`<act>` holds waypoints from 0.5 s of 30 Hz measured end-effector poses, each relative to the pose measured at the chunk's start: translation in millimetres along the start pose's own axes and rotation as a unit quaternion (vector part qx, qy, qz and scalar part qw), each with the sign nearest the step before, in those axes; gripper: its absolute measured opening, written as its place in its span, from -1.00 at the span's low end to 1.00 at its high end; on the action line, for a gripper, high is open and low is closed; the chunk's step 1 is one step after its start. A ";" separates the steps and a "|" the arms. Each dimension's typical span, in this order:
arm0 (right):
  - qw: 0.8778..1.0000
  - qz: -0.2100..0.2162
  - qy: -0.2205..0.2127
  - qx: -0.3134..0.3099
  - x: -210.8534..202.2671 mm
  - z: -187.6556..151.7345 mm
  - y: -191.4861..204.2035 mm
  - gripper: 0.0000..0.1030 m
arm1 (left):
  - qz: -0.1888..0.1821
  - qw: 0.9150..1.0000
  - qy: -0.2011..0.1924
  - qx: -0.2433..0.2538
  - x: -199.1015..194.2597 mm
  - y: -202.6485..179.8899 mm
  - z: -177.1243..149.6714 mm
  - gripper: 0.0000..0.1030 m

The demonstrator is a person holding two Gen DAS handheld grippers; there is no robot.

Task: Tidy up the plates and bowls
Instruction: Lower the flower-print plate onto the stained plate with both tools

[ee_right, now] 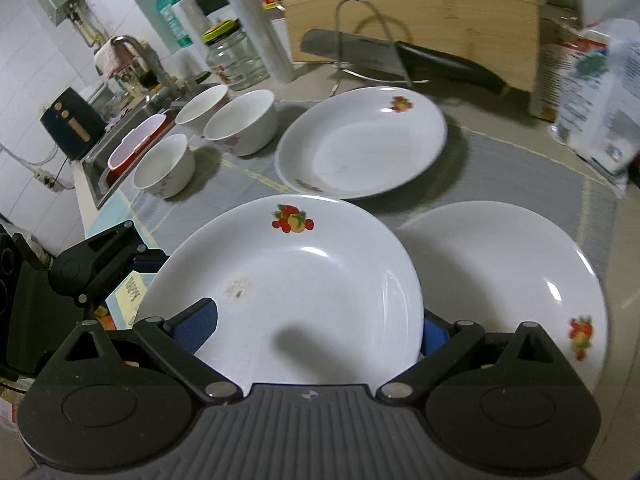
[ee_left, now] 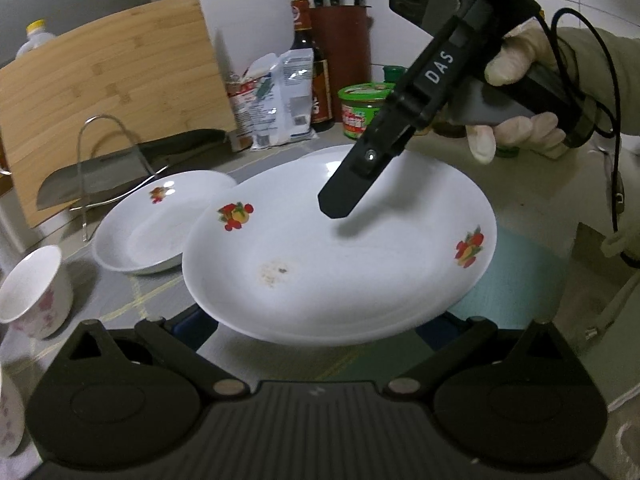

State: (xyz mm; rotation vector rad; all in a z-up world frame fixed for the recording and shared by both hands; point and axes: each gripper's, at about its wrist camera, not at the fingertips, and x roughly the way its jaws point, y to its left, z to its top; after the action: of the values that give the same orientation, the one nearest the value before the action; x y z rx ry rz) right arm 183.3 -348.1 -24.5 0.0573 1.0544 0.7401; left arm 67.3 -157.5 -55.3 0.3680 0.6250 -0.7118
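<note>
A white plate with fruit prints (ee_left: pixel 340 248) is held up above the counter; it also fills the right wrist view (ee_right: pixel 288 292). My left gripper (ee_left: pixel 316 332) holds its near rim, with its fingers mostly hidden under the plate. My right gripper (ee_right: pixel 316 340) has the plate's opposite rim between its blue pads (ee_right: pixel 196 324); its finger (ee_left: pixel 352 184) lies over the plate in the left wrist view. Two more fruit-print plates lie on the grey mat: one further back (ee_right: pixel 360 144), also seen in the left wrist view (ee_left: pixel 160 224), and one at right (ee_right: pixel 512 280). Three white bowls (ee_right: pixel 240 124) stand at left.
A cleaver on a wire rack (ee_right: pixel 372 56) and a bamboo board (ee_right: pixel 412 12) stand behind the plates. Packets (ee_right: pixel 592 92), bottles and a knife block (ee_left: pixel 340 40) line the wall. A sink (ee_right: pixel 120 140) lies left. A floral cup (ee_left: pixel 32 292) stands near my left gripper.
</note>
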 end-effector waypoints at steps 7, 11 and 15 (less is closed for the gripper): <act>1.000 -0.009 -0.008 0.017 -12.6 -8.3 -26.3 0.97 | -0.013 1.000 -0.001 0.011 18.0 -5.7 17.9 0.99; 1.000 -0.012 -0.012 0.026 -19.2 -12.2 -40.6 0.97 | -0.018 1.000 0.001 0.017 28.7 -10.6 26.5 0.99; 0.999 -0.016 -0.017 0.035 -23.0 -14.6 -51.8 0.97 | -0.023 1.000 0.003 0.020 39.5 -13.9 34.5 0.99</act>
State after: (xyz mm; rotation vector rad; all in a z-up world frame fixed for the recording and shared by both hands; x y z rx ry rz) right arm 192.3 -405.1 -34.2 0.1120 1.0468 0.6711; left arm 94.7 -204.3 -55.9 0.3941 0.6270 -0.7686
